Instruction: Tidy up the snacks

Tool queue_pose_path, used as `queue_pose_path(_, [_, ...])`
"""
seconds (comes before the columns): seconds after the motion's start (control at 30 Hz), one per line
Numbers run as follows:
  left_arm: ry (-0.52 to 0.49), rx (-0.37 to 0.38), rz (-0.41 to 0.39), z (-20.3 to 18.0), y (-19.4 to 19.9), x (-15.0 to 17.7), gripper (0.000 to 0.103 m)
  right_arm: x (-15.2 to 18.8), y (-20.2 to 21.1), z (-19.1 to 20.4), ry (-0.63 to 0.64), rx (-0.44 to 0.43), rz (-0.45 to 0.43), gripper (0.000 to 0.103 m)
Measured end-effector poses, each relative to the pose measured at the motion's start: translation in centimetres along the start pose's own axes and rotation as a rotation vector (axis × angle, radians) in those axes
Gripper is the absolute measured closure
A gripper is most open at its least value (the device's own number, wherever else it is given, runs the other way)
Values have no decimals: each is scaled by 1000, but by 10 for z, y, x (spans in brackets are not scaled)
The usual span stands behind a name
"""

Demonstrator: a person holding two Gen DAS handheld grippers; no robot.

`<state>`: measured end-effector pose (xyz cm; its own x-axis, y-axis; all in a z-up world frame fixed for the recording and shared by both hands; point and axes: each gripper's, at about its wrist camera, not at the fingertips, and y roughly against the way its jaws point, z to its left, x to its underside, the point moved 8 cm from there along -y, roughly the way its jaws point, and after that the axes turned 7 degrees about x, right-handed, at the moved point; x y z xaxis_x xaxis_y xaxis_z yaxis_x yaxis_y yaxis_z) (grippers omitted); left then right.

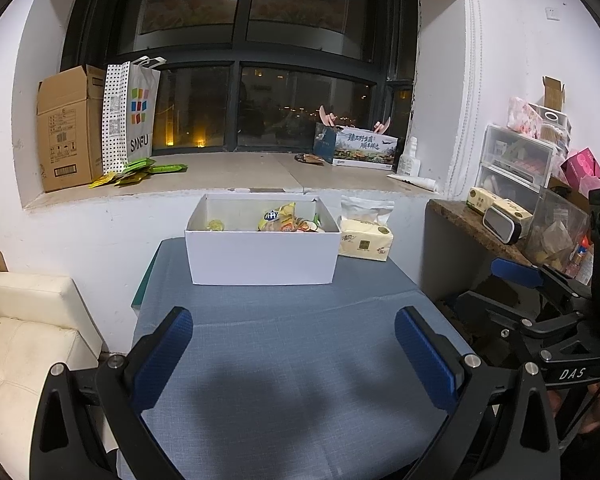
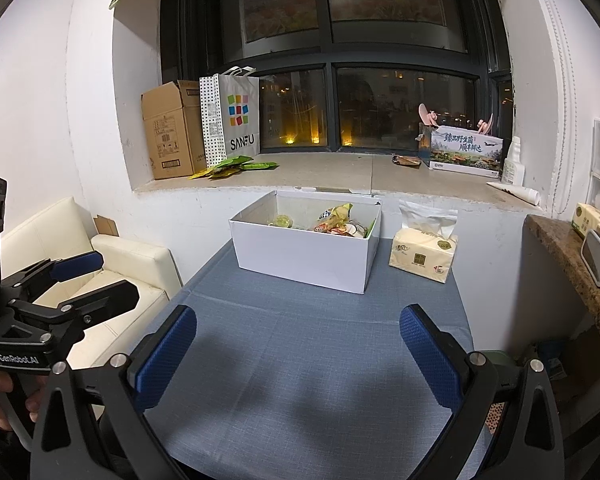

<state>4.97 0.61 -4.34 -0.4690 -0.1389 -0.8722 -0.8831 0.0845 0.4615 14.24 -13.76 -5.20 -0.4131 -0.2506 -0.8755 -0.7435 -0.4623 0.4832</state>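
Two grippers hover over a blue-grey tablecloth (image 1: 292, 360), each with blue-padded fingers spread wide and nothing between them: the left gripper (image 1: 294, 344) and the right gripper (image 2: 298, 344). Seen from the left wrist, the right gripper's frame at the right edge carries the letters "DAS"; seen from the right wrist, the left gripper's frame at the left edge reads "CenRobot.AI". Both neighbouring grippers are cut off by the frame edge. At the table's far end stands an open white box (image 1: 262, 256) holding the snacks (image 1: 288, 220), whose printing is too small to read; most of the contents are hidden by the box wall. Just beside the box on the right lies a yellow tissue pack (image 2: 424, 254). On the windowsill (image 1: 236, 172) behind stand a cardboard carton (image 1: 66, 132), a paper bag (image 1: 130, 116) lettered "SANFU", loose green packets (image 1: 140, 170) and a printed box (image 2: 462, 152) with Chinese characters.
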Motion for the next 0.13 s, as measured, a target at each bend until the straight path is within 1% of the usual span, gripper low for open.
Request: queue_pose_path(0.13, [3, 5, -3, 0, 0, 1, 0, -1, 0, 1, 1, 1, -1, 0])
